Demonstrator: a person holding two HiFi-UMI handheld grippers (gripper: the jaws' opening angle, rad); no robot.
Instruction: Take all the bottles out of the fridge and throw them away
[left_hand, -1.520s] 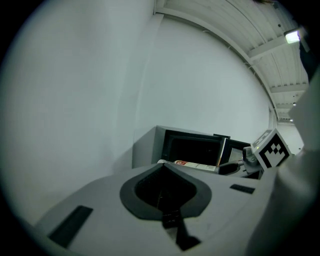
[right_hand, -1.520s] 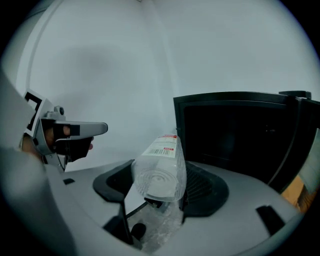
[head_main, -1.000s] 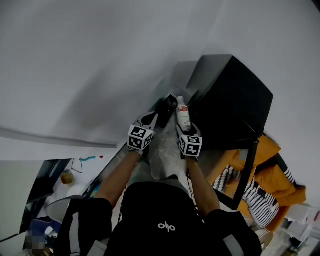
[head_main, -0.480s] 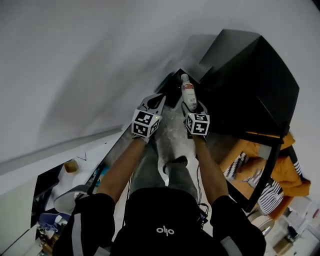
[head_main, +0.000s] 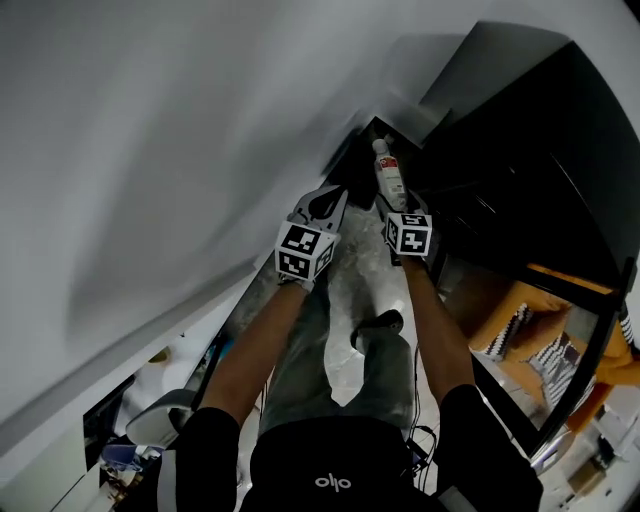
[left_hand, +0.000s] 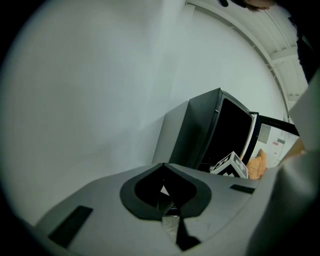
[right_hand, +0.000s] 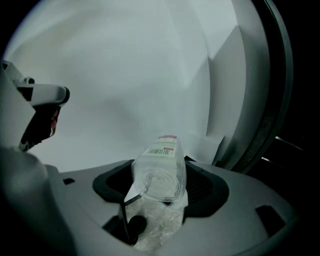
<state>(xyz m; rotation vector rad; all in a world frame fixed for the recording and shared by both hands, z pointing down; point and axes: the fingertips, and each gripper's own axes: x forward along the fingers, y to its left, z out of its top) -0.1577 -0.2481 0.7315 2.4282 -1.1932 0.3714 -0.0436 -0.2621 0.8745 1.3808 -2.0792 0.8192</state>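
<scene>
Standing close to a white wall, both arms stretched forward and down over a grey mottled floor. Gripping a clear plastic bottle in the right tool, jaws pressed against either side of its lower body, neck pointing away from the hand. In the right gripper view, looking along the bottle from its ribbed base, with a white label carrying a barcode and a red strip farther up. Holding the left tool just beside the right one at about the same height, clenched on nothing; in the left gripper view, jaws of the left tool met at the tip with no item between them. Carrying the bottle outside the black fridge, near its front edge, in the air above the floor and touching only the right tool. Facing the corner between wall and fridge. In the left gripper view, seeing the fridge upright against the wall with its door swung open, and the right tool's marker cube low in front of it. Past the fridge door in the head view, orange cloth next to something striped, kind unclear. Below the arms, a dark shoe on the floor.
</scene>
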